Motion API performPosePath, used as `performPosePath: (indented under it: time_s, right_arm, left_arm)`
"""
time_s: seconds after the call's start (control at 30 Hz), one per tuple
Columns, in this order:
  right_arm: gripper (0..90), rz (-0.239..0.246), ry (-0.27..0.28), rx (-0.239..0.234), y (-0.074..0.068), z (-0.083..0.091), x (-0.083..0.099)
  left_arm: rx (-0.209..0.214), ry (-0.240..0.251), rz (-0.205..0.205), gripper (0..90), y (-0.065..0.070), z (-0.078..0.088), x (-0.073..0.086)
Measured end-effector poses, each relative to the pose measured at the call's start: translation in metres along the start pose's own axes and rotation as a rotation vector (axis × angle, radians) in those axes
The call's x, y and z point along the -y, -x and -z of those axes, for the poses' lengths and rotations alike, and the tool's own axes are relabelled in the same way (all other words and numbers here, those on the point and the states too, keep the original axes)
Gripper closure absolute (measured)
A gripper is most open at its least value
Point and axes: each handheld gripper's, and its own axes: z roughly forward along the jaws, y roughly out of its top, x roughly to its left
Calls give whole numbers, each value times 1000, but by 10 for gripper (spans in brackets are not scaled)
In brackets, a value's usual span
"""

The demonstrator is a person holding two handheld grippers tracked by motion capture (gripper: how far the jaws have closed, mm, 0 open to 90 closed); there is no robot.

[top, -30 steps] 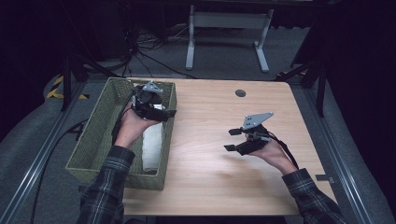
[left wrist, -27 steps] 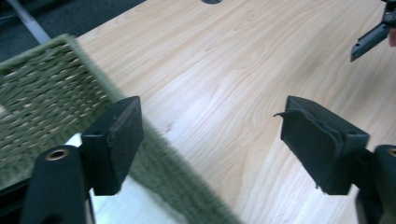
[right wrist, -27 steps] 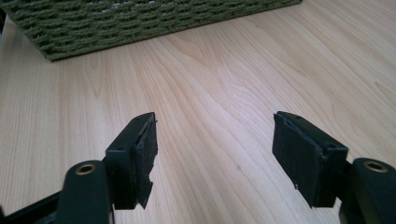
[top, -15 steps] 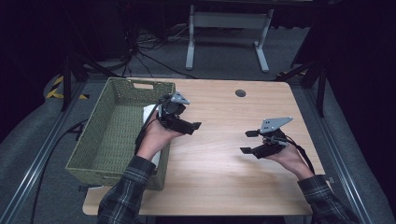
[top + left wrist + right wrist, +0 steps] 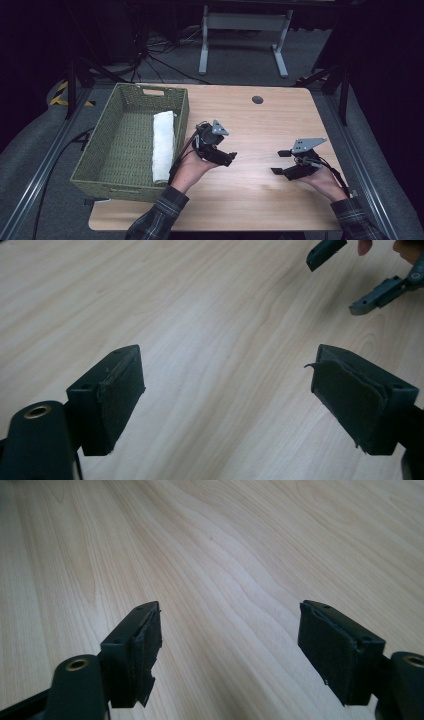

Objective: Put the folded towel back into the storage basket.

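The left gripper (image 5: 226, 157) is out over the bare wooden table (image 5: 260, 200) now, just off the three o'clock wall of the green woven basket (image 5: 97, 167), and its jaws stand wide apart with nothing between them. They have just been opening, then levelled off. In the left gripper view the two black pads (image 5: 120, 395) frame plain wood grain, and up at one o'clock the tips of the other tool poke in.

Over at three o'clock on the table, well apart from the left one, the right gripper (image 5: 281, 162) sits in the person's hand with its grey three-cornered plate on top. Its jaws have just been opening too, and they are empty; the right gripper view looks between the spread pads (image 5: 145, 650) at nothing but tabletop.

The rolled white towel (image 5: 162, 145) lies inside the basket, stretched from twelve to six o'clock along the basket's three o'clock wall, touched by neither tool. The left gripper is the nearer one, just beside that wall. A small dark round grommet (image 5: 257, 99) sits in the table at twelve o'clock.
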Motion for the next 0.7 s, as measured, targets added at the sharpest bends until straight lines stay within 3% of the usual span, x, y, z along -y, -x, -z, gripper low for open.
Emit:
performPosePath:
  time_s: [0.03, 0.27, 0.5, 0.7]
  right_arm:
    - [258, -1, 1, 8, 1, 2, 4]
    - [242, -55, -11, 51, 8, 12, 36]
    - [227, -83, -34, 89, 10, 20, 59]
    - [207, -105, -45, 129, 9, 28, 72]
  left_arm:
    - [7, -7, -19, 143, 7, -7, 3]
    - [46, -35, -41, 143, 24, -36, 19]
    - [59, -79, -66, 142, 34, -57, 36]
    - [64, -85, -74, 134, 35, -67, 47]
